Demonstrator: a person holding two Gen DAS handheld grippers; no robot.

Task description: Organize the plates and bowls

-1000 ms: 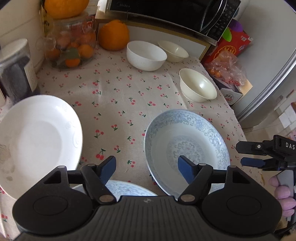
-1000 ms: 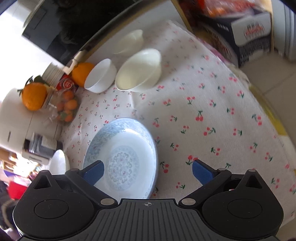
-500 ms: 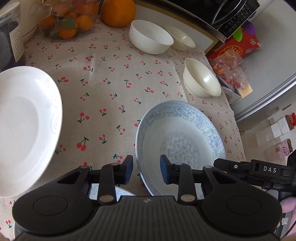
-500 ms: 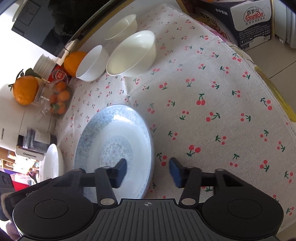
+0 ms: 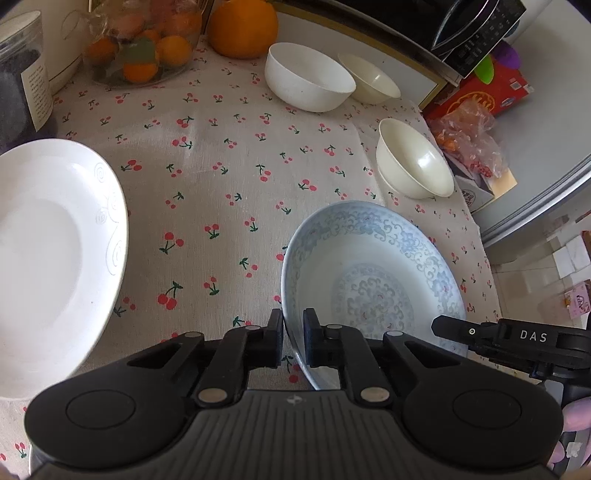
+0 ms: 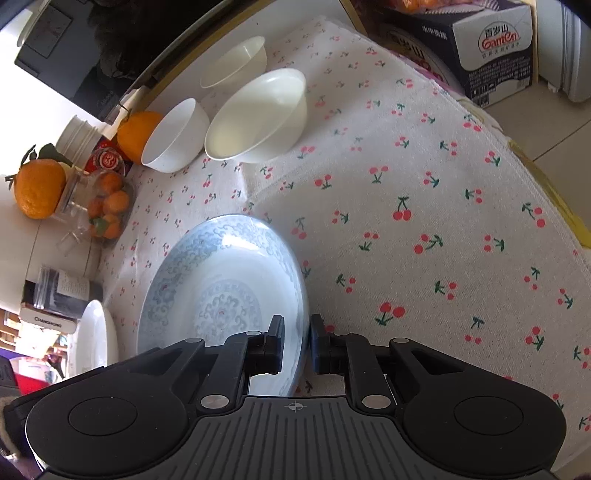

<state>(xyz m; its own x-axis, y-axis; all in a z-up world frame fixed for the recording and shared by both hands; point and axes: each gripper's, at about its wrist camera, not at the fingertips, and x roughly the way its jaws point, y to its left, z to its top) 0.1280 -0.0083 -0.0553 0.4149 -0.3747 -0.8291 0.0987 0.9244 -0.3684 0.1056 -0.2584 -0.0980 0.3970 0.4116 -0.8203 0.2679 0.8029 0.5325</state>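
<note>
Both grippers pinch one blue-patterned plate (image 5: pixel 373 280) by opposite sides of its rim. Left gripper (image 5: pixel 293 341): fingers drawn in, clamping the plate's left rim between them. Right gripper (image 6: pixel 296 345): fingers likewise closed on the right rim, one inside the plate (image 6: pixel 221 291), one outside. In the left view the right gripper (image 5: pixel 509 341) shows at the plate's far right edge.

Plate sits on the cherry-print tablecloth (image 5: pixel 221 177), near the front of the table.

Count, plates: two. The blue-patterned one, and one plain white plate (image 5: pixel 48 251) to its left, apart from it; same plate seen edge-on in the right view (image 6: pixel 94 336).

Count, bowls: three, all upright and separate. One white bowl (image 5: pixel 308 77) at the back, one cream bowl (image 5: pixel 369 79) just beside it to the right, one cream bowl (image 5: pixel 413 164) nearer, just beyond the blue plate.

Other: large orange (image 5: pixel 243 27) behind the white bowl; clear container of small oranges (image 5: pixel 142 48); dark jar (image 5: pixel 22 81) at left edge; microwave (image 5: pixel 461 26) at back.
</note>
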